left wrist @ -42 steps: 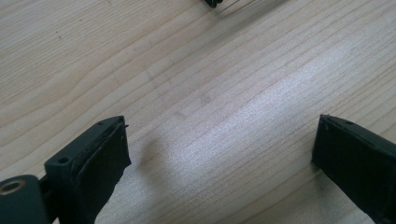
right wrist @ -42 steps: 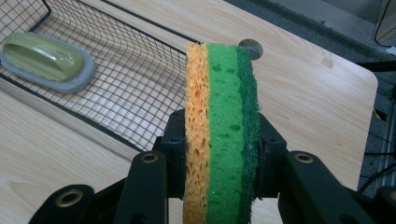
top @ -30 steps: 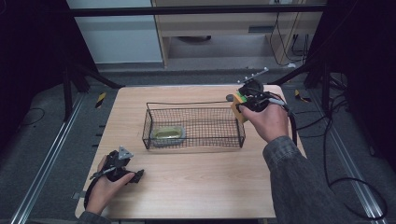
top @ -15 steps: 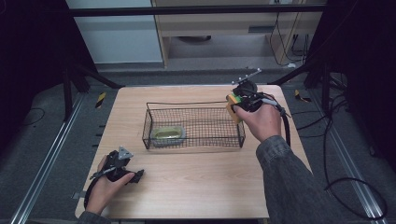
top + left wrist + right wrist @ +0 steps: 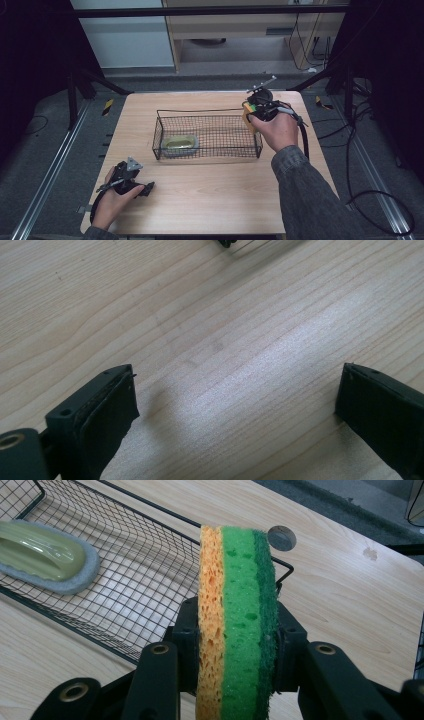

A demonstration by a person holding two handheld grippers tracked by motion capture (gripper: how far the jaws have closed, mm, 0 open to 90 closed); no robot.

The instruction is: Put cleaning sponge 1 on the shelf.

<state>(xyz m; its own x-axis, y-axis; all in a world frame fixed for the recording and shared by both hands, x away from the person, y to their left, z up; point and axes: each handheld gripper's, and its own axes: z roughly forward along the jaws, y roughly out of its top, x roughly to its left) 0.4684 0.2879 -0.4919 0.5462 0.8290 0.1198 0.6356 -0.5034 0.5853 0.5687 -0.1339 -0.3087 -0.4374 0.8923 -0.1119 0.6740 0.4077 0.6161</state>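
Observation:
My right gripper (image 5: 254, 111) is shut on a layered sponge (image 5: 236, 615), orange on one side, green in the middle, dark green scouring face on the other. It holds the sponge (image 5: 247, 117) on edge above the right end rim of a black wire basket (image 5: 208, 134). Inside the basket, at its left, lies a pale green brush with a grey base (image 5: 47, 557). My left gripper (image 5: 144, 189) rests low on the wooden table (image 5: 210, 200) near the front left corner, its jaws wide apart over bare wood (image 5: 235, 365).
The table top has a small round hole (image 5: 281, 536) behind the basket's right corner. Dark floor, metal rails and cables surround the table. A cable trails from the right gripper across the table's right side.
The right hand has shifted slightly with the sponge near the basket's right end. The left hand has stayed put.

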